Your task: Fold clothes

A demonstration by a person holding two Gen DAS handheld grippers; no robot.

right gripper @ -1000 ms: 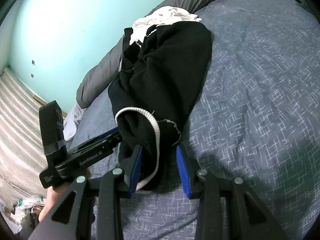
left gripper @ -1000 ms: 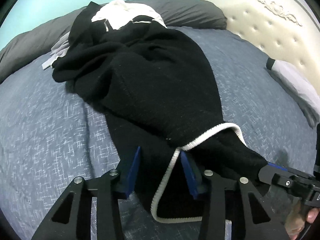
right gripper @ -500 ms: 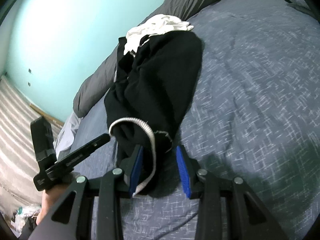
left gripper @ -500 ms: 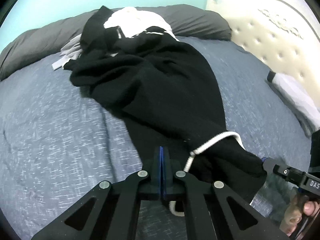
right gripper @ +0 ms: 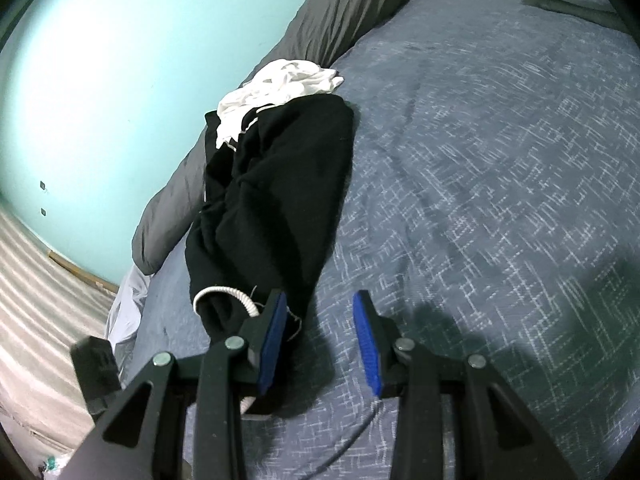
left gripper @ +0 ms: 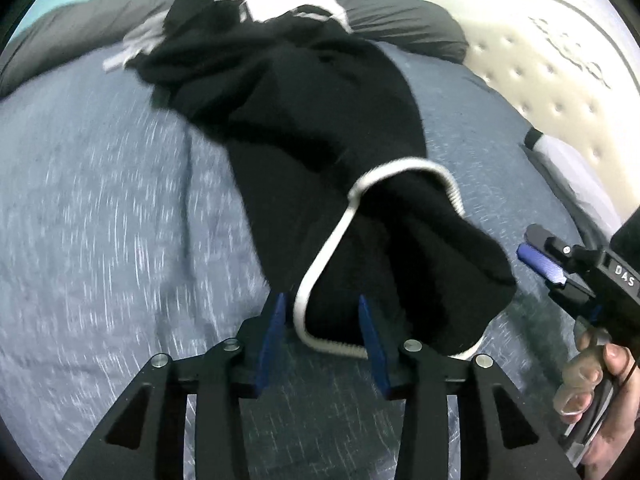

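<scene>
The black knit garment with white ribbed trim [left gripper: 304,128] lies bunched lengthwise on the blue-grey patterned bedspread [left gripper: 100,220], stretching away ahead of both sets of fingers toward a crumpled white cloth [right gripper: 280,84] at its far end. The left gripper [left gripper: 322,320] stands with its blue-padded fingers [left gripper: 274,328] spread, the garment's trimmed near edge lying between them, ungripped. The right gripper [right gripper: 320,320] is likewise spread over bare bedspread, the garment's end just outside its left finger [right gripper: 272,332]. A hand [left gripper: 600,392] holds the right gripper's handle.
</scene>
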